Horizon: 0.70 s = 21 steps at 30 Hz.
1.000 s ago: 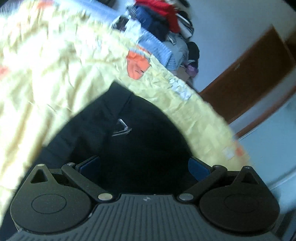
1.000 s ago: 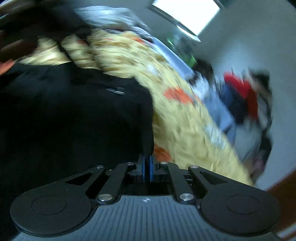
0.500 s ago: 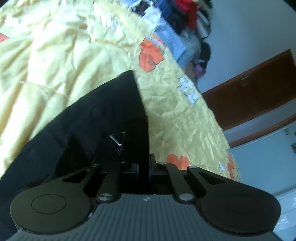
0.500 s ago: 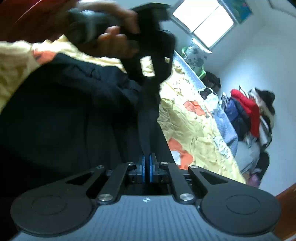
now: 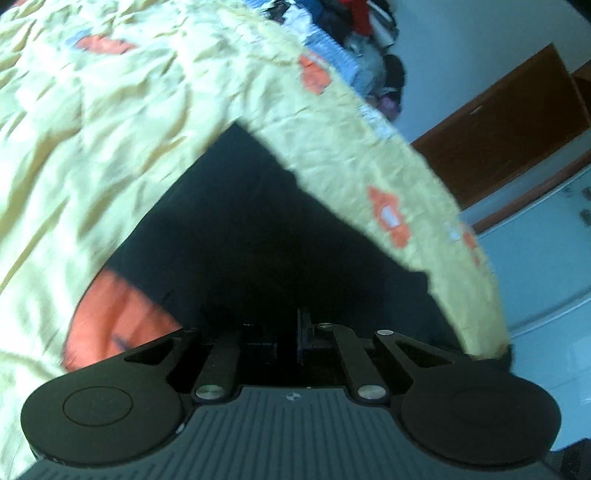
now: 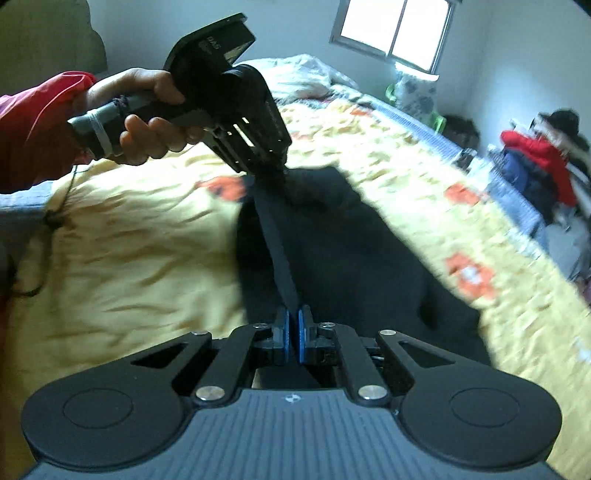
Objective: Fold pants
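The black pants lie on a bed, over a crumpled yellow quilt with orange patches. They look soft, limp and light, the kind of cloth that sags and bunches wherever I do not hold it, so I judge edges and corners to be the best places to grip. One edge of the cloth is pulled into a taut dark band between my two tools. My right gripper has its blue pads pressed together on the near end of that band. My left gripper, held by a hand in a red sleeve, bites the far end; its jaws are drawn in on the fabric, and through its own camera I see dark cloth filling the narrow gap. Beyond the bed are a window, a heap of clothes and a brown door.
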### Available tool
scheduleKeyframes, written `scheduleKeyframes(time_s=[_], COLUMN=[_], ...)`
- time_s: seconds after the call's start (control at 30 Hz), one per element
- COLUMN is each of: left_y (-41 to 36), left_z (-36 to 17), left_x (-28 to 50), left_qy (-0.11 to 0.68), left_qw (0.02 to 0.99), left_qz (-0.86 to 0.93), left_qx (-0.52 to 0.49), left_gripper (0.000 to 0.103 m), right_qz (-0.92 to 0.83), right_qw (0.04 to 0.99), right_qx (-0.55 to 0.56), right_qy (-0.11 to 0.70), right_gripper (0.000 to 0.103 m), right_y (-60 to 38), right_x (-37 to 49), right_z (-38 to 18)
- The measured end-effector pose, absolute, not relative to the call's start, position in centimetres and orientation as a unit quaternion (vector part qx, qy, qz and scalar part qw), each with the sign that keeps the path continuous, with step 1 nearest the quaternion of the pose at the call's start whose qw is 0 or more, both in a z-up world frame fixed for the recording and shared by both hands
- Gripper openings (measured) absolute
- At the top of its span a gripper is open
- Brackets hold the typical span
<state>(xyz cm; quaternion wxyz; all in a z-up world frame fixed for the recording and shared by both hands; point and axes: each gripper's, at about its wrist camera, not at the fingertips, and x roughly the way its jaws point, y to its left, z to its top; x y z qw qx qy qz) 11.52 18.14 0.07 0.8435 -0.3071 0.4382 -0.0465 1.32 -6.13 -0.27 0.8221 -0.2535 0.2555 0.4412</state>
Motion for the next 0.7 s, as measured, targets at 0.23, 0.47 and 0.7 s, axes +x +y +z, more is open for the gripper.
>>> scheduleKeyframes(time_s=[0.23, 0.47, 0.7], left_y=[17.0, 15.9, 11.1], left_z=[0.6, 3.2, 6.2], left_x=[10.1, 7.0, 5.7], left_qy=[0.428, 0.392, 0.319], left_qw=[0.871, 0.908, 0.943], left_qz=[-0.012, 0.051, 0.051], left_qx=[-0.24, -0.139, -0.075], left_gripper=[0.041, 0.058, 0.07], right_qz=[0.416, 0.372, 0.171], right_qw=[0.831, 0.88, 0.948], right_qx=[-0.242, -0.157, -0.017], right_qy=[0.28, 0.249, 0.266], right_gripper=[0.016, 0.027, 0.05], right_y=[-5.2, -9.4, -19.3], right_x=[0.0, -3.3, -3.4], right_z=[-2.9, -1.0, -1.3])
